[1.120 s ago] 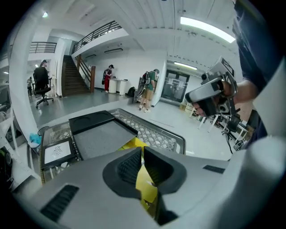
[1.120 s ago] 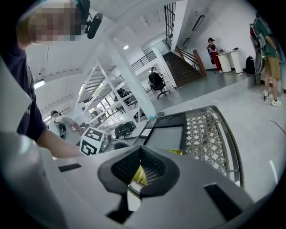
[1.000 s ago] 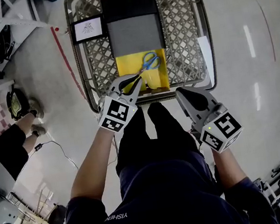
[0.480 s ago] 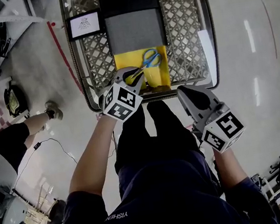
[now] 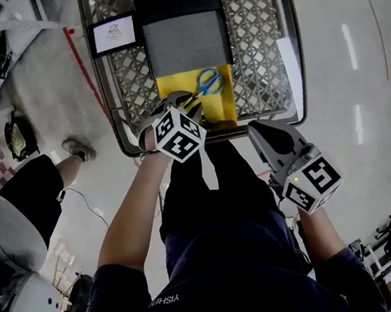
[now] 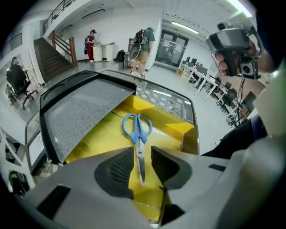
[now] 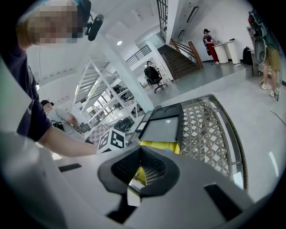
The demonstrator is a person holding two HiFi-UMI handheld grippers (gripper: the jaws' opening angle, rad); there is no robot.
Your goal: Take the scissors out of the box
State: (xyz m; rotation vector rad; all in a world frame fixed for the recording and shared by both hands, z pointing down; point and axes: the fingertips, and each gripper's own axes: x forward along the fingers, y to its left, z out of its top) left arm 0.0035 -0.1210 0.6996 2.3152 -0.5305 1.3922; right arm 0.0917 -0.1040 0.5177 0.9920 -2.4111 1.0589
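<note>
So the job is only just starting. The metal scissors with blue handles (image 6: 140,145) lie flat in the open yellow cardboard box (image 6: 103,138), which sits in the grey wire basket (image 5: 260,49). The left tongs (image 6: 143,163) have just been opening and now stand wide apart around the blades, not pressing them. The right tongs (image 7: 140,166) wait by the basket, closed and empty. Grabbing the scissors and lifting them out are left to do.

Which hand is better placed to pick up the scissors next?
Left: the left claw, jaws just opened, hangs over the yellow box with the scissors between them, untouched. The right claw is shut, away from the box.
</note>
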